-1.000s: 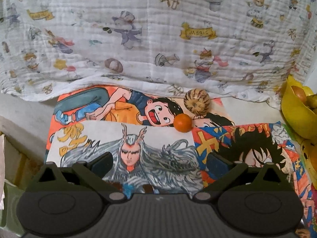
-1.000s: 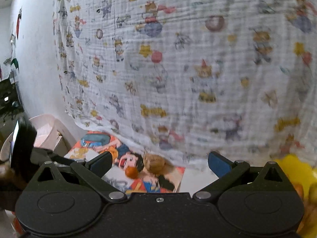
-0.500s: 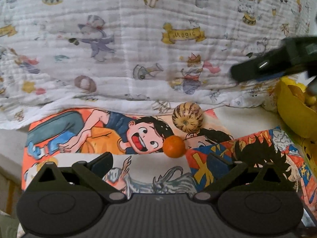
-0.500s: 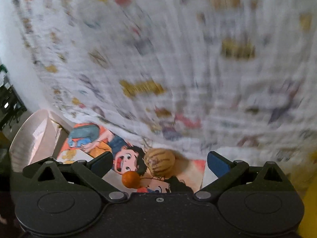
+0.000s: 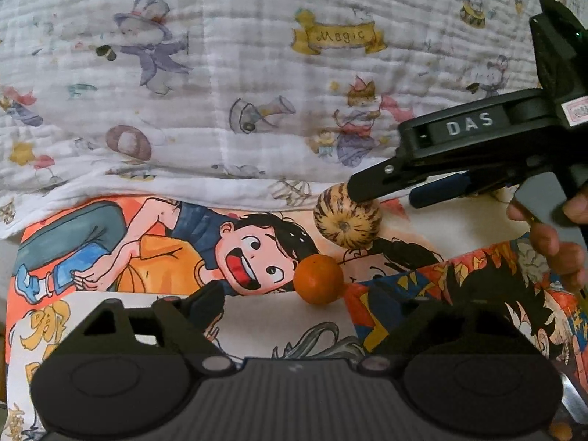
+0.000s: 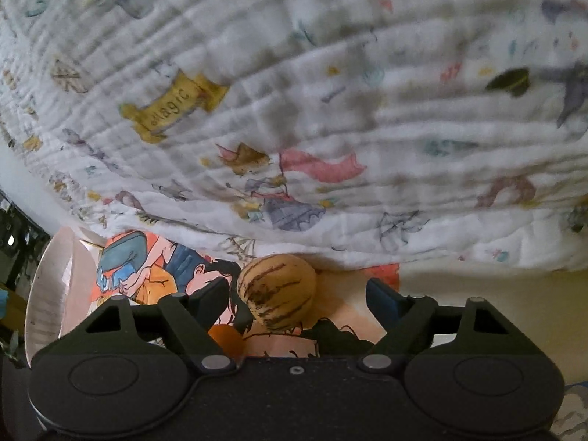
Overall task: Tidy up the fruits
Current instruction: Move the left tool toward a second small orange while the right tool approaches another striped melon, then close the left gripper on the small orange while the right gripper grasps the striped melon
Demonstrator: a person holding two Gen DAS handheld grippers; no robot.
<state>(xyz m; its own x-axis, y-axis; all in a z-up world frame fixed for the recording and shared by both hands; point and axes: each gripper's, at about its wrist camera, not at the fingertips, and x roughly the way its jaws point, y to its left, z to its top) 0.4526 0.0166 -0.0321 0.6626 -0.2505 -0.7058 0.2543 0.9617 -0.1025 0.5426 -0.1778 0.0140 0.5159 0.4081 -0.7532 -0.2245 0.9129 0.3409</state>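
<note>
Since 0.5 s ago the right tongs (image 6: pixel 296 296) have closed in on the striped melon (image 6: pixel 277 290), which now sits between their wide-open, empty jaws. The left tongs (image 5: pixel 312 303), likewise wide open and empty, have the orange (image 5: pixel 319 280) just ahead between their fingers, touching the melon's near side on the cartoon-printed counter (image 5: pixel 147 250).

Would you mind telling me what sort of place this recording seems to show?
Probably a home, perhaps a child's room or play corner: a white cartoon-print blanket hangs behind, anime posters cover the surface, and a striped melon and orange lie on them.
</note>
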